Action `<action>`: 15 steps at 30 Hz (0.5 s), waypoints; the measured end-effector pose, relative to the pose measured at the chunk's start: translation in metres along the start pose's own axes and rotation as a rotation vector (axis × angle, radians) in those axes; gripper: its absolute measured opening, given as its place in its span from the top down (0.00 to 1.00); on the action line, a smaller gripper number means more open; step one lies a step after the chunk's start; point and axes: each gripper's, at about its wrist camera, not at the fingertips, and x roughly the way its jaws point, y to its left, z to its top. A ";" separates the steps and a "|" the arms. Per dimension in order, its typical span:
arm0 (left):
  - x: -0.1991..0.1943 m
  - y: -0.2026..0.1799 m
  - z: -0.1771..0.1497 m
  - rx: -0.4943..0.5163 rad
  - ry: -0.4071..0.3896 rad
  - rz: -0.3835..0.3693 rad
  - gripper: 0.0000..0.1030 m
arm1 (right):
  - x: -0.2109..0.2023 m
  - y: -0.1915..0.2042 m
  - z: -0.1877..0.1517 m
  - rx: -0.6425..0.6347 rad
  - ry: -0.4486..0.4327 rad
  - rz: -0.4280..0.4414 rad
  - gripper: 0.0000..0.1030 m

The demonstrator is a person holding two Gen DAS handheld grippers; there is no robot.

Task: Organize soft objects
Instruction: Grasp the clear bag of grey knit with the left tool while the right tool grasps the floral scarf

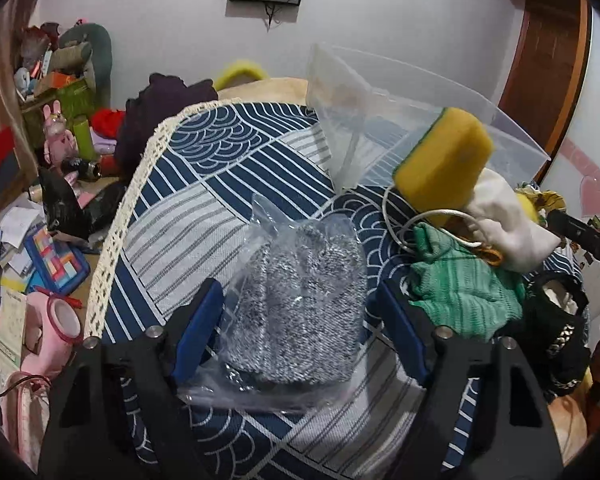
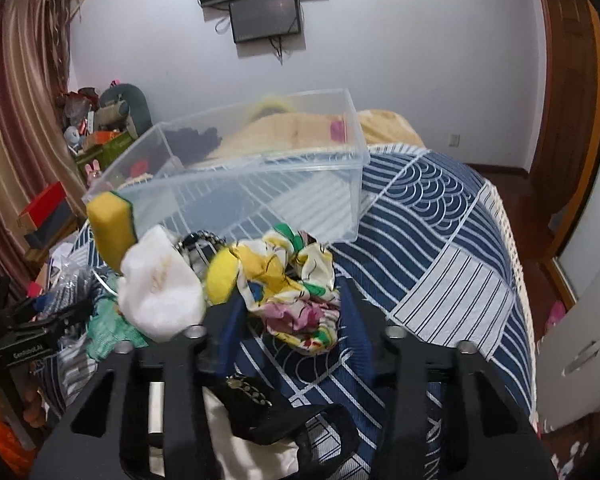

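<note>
Now the left gripper [image 1: 300, 320] stands wide open, its blue fingers [image 1: 198, 332] flanking a bagged grey cloth [image 1: 300, 320] on the patterned bedspread [image 1: 204, 208]. Right gripper [image 2: 288, 320], jaws also spread, straddles a floral scarf [image 2: 296, 296]. Beyond: white pouch [image 2: 160, 288], yellow sponge [image 2: 110, 224], clear bin [image 2: 260, 184].

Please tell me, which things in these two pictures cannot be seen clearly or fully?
- Green cloth: left wrist view, its far part hidden under the white pouch.
- Black-trimmed bag: right wrist view, covered by the right tongs.
- Clear bin: any contents unclear through its walls.
</note>
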 end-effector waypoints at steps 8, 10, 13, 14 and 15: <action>-0.007 0.000 0.002 0.007 -0.026 0.002 0.74 | -0.009 -0.005 0.000 0.009 -0.033 -0.023 0.88; -0.013 0.000 0.004 0.005 -0.041 0.006 0.75 | -0.018 -0.008 0.002 0.018 -0.064 -0.025 0.88; -0.026 -0.001 0.010 0.007 -0.080 0.009 0.75 | -0.032 -0.008 0.006 0.024 -0.108 -0.021 0.88; -0.032 -0.002 0.013 0.009 -0.097 0.005 0.75 | -0.039 -0.008 0.008 0.023 -0.127 -0.014 0.88; -0.038 -0.004 0.017 0.015 -0.115 -0.001 0.75 | -0.042 -0.006 0.010 0.022 -0.136 -0.008 0.88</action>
